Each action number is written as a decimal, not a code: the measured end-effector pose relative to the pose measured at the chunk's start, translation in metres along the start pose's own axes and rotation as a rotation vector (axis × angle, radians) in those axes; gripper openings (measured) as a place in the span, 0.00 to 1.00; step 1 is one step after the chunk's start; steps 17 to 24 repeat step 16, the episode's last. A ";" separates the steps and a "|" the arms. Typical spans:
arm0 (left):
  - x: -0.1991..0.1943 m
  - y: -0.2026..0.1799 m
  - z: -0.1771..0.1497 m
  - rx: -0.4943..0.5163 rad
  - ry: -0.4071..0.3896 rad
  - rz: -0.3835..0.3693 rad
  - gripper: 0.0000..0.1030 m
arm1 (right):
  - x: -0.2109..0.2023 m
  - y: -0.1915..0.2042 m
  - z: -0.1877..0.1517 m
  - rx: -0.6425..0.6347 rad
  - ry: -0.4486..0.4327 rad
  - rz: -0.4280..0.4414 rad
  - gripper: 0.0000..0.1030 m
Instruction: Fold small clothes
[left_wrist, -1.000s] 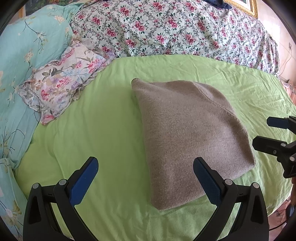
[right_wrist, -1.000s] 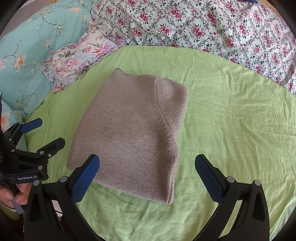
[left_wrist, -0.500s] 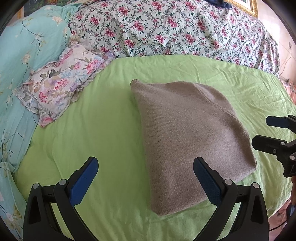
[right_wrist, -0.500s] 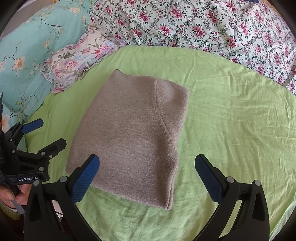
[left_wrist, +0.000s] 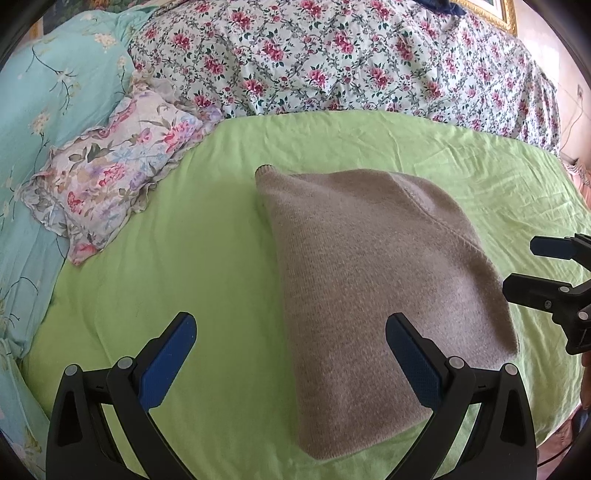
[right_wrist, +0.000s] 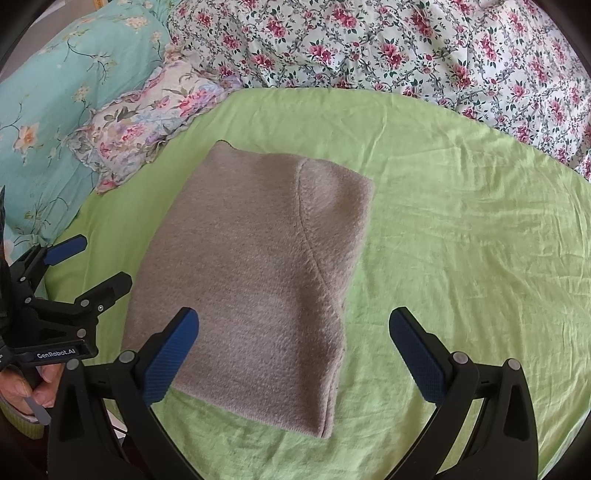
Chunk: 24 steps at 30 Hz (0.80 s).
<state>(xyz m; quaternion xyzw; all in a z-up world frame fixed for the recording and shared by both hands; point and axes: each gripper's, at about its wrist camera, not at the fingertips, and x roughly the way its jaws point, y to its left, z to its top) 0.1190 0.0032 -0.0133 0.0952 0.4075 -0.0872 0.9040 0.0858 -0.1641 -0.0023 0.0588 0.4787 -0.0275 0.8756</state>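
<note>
A taupe knit sweater (left_wrist: 373, 280) lies folded into a compact rectangle on the green bed sheet (left_wrist: 192, 258); it also shows in the right wrist view (right_wrist: 255, 280). My left gripper (left_wrist: 291, 354) is open and empty, held above the sweater's near left edge; it also shows at the left of the right wrist view (right_wrist: 79, 266). My right gripper (right_wrist: 293, 350) is open and empty above the sweater's near right corner; it also shows at the right edge of the left wrist view (left_wrist: 532, 266). Neither gripper touches the cloth.
A floral frilled pillow (left_wrist: 107, 181) lies at the far left of the sheet, beside a turquoise flowered duvet (left_wrist: 44, 110). A pink-rose quilt (left_wrist: 332, 59) is bunched along the far edge. Bare green sheet (right_wrist: 461, 236) spreads to the sweater's right.
Both grippers have drifted back slightly from the sweater and stayed open. The sweater has not moved.
</note>
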 end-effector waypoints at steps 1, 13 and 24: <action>0.001 0.000 0.000 -0.001 0.000 0.000 0.99 | 0.001 -0.001 0.000 0.002 0.000 0.002 1.00; 0.010 -0.002 0.007 -0.009 0.007 0.008 0.99 | 0.009 -0.007 0.004 0.015 0.008 0.020 1.00; 0.010 -0.002 0.007 -0.010 0.006 0.009 0.99 | 0.011 -0.006 0.004 0.026 0.008 0.032 1.00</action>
